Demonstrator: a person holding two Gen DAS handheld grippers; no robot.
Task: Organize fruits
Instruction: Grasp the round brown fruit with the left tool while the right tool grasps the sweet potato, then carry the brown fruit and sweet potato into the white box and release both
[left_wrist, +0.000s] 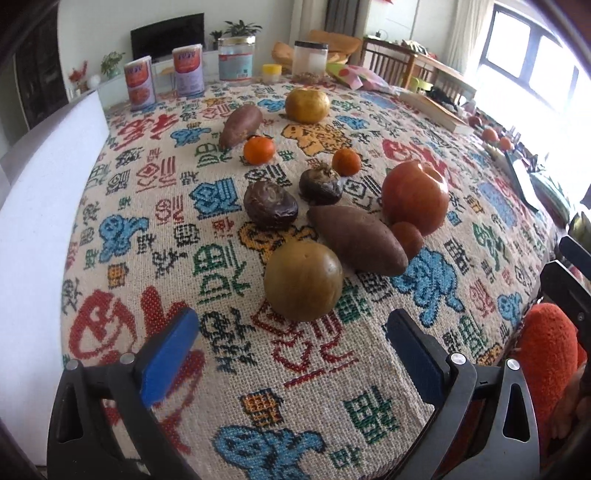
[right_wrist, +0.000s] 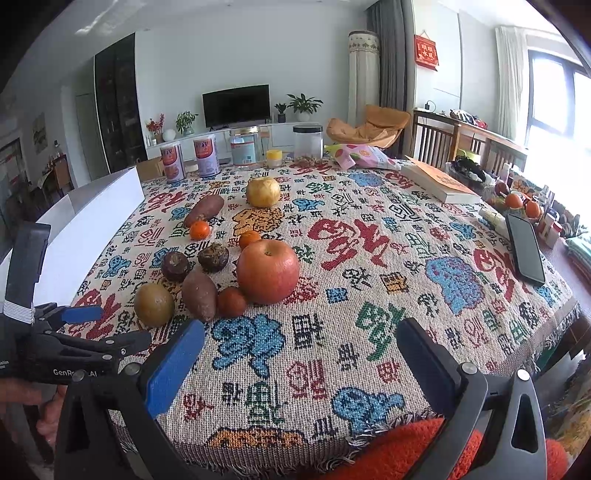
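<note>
On the patterned cloth lie a red apple (left_wrist: 415, 201) (right_wrist: 267, 271), a near brown-green round fruit (left_wrist: 303, 280) (right_wrist: 154, 305), a far yellow one (left_wrist: 307, 105) (right_wrist: 263, 191), two sweet potatoes (left_wrist: 358, 238) (left_wrist: 241, 124), two dark round fruits (left_wrist: 270, 205) (left_wrist: 320, 183), two oranges (left_wrist: 259, 150) (left_wrist: 346, 161) and a small reddish fruit (left_wrist: 407, 237) (right_wrist: 231, 302). My left gripper (left_wrist: 291, 349) is open and empty just short of the near round fruit; it also shows in the right wrist view (right_wrist: 110, 328). My right gripper (right_wrist: 301, 350) is open and empty over the cloth's near edge.
Cans (right_wrist: 173, 162) and jars (right_wrist: 307, 141) stand along the far edge. A book (right_wrist: 439, 182), a phone (right_wrist: 524, 249) and more fruit (right_wrist: 514, 201) sit at the right. A white box (right_wrist: 92, 218) stands at the left.
</note>
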